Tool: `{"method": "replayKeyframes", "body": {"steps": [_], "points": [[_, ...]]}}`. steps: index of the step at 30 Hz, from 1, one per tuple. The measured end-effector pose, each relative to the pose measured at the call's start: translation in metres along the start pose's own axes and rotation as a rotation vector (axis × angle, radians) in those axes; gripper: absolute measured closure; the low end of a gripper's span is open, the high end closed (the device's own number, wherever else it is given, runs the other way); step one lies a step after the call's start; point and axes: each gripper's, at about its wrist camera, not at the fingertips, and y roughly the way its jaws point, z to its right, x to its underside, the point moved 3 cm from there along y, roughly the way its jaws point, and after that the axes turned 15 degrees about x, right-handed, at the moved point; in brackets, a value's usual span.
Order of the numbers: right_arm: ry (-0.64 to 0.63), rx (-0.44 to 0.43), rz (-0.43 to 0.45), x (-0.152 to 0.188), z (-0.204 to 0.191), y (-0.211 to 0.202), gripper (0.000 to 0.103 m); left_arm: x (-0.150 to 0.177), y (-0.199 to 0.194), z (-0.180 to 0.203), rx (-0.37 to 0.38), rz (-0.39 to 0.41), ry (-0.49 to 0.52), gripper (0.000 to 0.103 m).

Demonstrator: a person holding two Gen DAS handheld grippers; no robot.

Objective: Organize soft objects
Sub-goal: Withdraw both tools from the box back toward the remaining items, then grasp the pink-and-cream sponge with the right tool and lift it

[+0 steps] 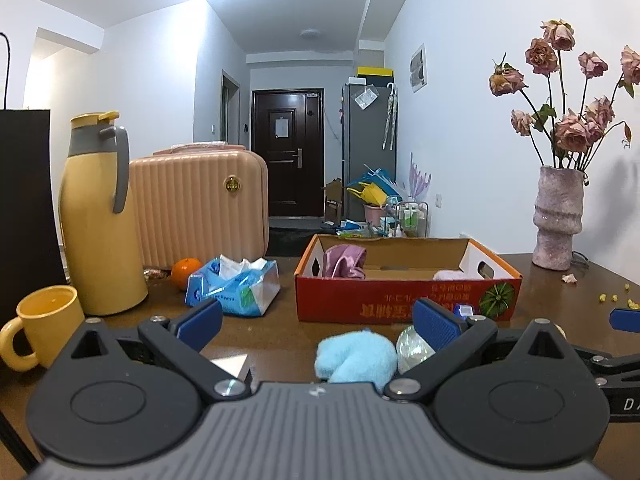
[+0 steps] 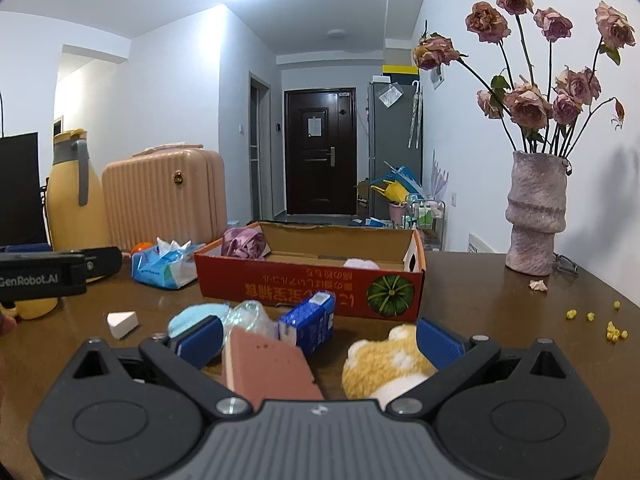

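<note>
Both your grippers are spread, left (image 1: 318, 326) and right (image 2: 320, 340); only right wrist shows yellow plush (image 2: 384, 364) at 3 o'clock, beside the pink sponge (image 2: 268, 364).

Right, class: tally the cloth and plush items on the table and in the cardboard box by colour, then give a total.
Purple: 1, the satin cloth in the box
Pale: 1, the pale fluffy piece in the box
Light blue: 1, the blue fluffy piece on the table
Yellow and white: 1, the plush toy on the table
Total: 4
</note>
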Motion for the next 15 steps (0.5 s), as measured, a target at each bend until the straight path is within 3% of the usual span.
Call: {"method": "replayKeyframes", "body": {"steps": [15], "points": [[-0.026, 0.005, -0.044, 0.022, -0.006, -0.013, 0.000, 0.023, -0.028, -0.002, 0.015, -0.024, -0.012, 0.000]]}}
